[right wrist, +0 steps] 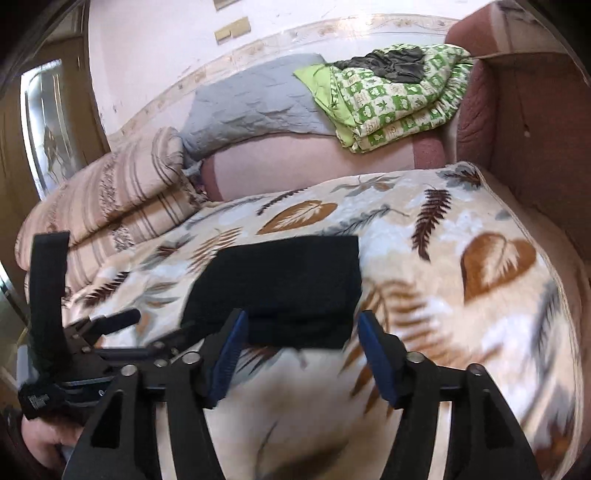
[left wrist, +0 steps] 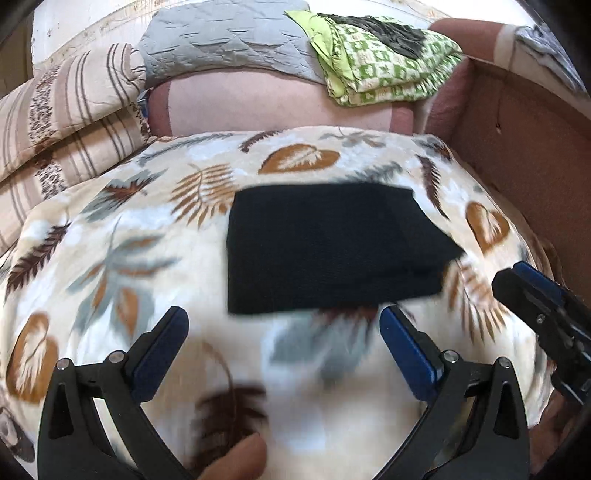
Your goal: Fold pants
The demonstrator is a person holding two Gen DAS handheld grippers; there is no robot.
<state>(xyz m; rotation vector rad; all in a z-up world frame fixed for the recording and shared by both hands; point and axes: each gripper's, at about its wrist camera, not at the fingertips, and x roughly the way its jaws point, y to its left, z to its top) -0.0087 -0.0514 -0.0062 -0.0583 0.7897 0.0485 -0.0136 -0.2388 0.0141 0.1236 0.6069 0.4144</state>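
Left wrist view: folded black pants (left wrist: 332, 247) lie in a compact, flat rectangle on a leaf-patterned blanket (left wrist: 129, 240) spread over a bed. The left hand-held gripper (left wrist: 284, 354) hangs just short of the bundle's near edge, its blue-padded fingers spread wide with nothing between them. The right hand-held gripper (right wrist: 299, 354), seen in its own view, likewise stands with its jaws apart and empty, the pants (right wrist: 284, 288) lying just beyond its tips, untouched. Behind the blanket, a striped pillow (left wrist: 62, 122) sits at the left, a grey quilt (left wrist: 229, 48) rests against the wall, and a folded green-checked cloth (left wrist: 388, 70) carries a dark garment (left wrist: 380, 33) on top.
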